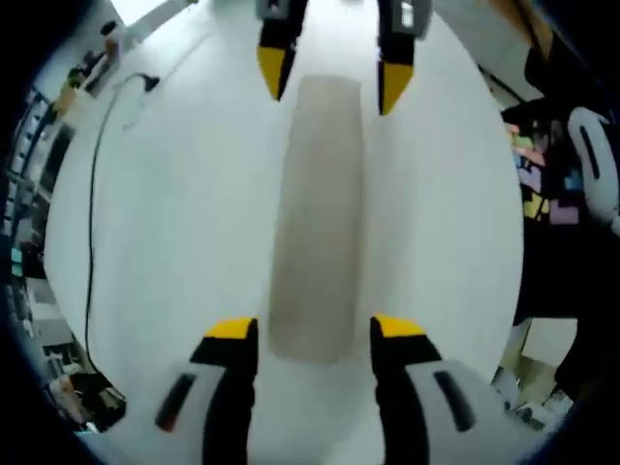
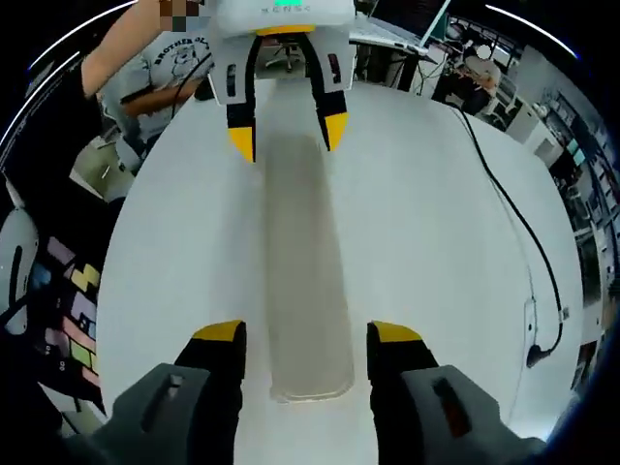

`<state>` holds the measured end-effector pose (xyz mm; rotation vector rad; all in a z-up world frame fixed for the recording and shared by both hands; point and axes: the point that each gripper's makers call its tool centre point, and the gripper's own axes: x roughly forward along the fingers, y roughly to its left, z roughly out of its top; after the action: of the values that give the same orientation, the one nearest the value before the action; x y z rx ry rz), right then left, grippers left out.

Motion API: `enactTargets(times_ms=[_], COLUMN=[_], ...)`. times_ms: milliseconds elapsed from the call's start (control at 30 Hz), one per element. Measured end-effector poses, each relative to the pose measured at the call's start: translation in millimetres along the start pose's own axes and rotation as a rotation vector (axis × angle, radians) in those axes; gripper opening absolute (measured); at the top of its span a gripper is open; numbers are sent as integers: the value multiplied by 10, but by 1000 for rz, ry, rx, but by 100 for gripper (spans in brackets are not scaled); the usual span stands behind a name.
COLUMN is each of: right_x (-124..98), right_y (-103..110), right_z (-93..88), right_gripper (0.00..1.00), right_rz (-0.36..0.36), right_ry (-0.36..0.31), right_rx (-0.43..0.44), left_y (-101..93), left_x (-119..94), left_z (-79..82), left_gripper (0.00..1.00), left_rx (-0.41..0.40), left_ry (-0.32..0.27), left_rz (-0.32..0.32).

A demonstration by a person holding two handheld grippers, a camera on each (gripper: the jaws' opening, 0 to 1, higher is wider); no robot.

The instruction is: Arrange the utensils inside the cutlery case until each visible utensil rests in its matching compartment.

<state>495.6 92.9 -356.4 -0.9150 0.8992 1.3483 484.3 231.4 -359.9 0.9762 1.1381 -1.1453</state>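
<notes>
1. Two grippers faced each other over a long, pale translucent cutlery case (image 1: 318,218) lying flat on the white table (image 1: 184,223).
2. In the left gripper view, the left gripper (image 1: 315,329) had its yellow-tipped jaws spread wide, one on each side of the case's near end (contact could not be judged).
3. At the far end, the right gripper (image 1: 334,79) likewise straddled the case, jaws apart.
4. From the right gripper view, the right gripper (image 2: 302,334) flanked the case (image 2: 305,281) at its rounded end, with the left gripper (image 2: 288,136) opposite.
5. A black cable (image 2: 513,223) trailed across the table (image 2: 436,223).
6. A person's arm (image 2: 145,44) showed beyond the table edge.
</notes>
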Motion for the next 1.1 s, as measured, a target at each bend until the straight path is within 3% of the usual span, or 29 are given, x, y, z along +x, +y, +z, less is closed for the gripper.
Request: enactTargets(times_ms=[267,467,833,1100], right_x=[133,205,268,281], right_y=[0,-26,-29,-33], right_z=[-16,-52,-68,-66], right_gripper=[51,45,44,43], right_rz=[23,18,19,20], right_ry=[16,46,33,83], right_rx=[6,-17,-1,-9], left_y=[35,8,48,89], left_x=[104,224,207,208], left_z=[-1,-66,-39,-33], left_gripper=[50,47,46,46], left_rx=[-2,-14,12,-21], left_ry=[-19,10,-29,-28], left_rz=[-13,-43,-22,-18])
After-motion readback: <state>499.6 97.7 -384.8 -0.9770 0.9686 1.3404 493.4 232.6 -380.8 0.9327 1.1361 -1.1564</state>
